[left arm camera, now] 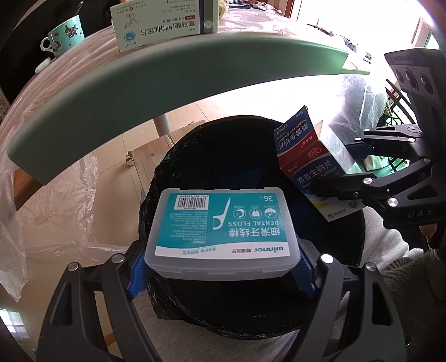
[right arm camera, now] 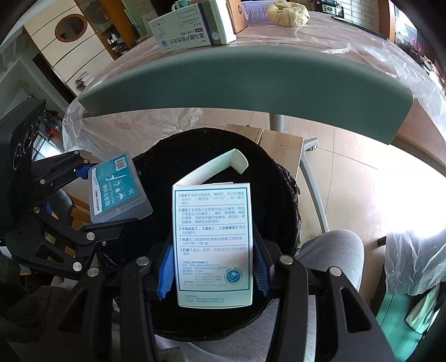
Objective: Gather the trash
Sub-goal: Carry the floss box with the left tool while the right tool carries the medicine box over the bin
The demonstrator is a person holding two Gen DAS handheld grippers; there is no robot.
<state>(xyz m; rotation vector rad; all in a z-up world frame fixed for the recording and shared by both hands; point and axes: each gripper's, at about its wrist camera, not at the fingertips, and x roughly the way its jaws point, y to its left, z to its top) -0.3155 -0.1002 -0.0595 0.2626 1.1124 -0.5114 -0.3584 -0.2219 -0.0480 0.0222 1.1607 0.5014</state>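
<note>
My left gripper (left arm camera: 223, 267) is shut on a clear plastic dental floss box (left arm camera: 223, 228) with a teal label, held over the open mouth of a bin lined with a black bag (left arm camera: 237, 144). My right gripper (right arm camera: 213, 268) is shut on a white and blue medicine box (right arm camera: 213, 245) with an open top flap, also above the black-lined bin (right arm camera: 195, 156). Each gripper shows in the other's view: the right gripper (left arm camera: 338, 171) with its medicine box (left arm camera: 303, 156), and the left gripper (right arm camera: 97, 195) with the floss box (right arm camera: 117, 192).
A grey-green table edge (left arm camera: 167, 75) curves above the bin, covered with clear plastic sheet. Another medicine box (left arm camera: 164, 25) and a teal mug (left arm camera: 65, 34) stand on the table. A crumpled yellow wad (right arm camera: 287, 12) lies farther back. The person's knee (right arm camera: 334, 250) is right of the bin.
</note>
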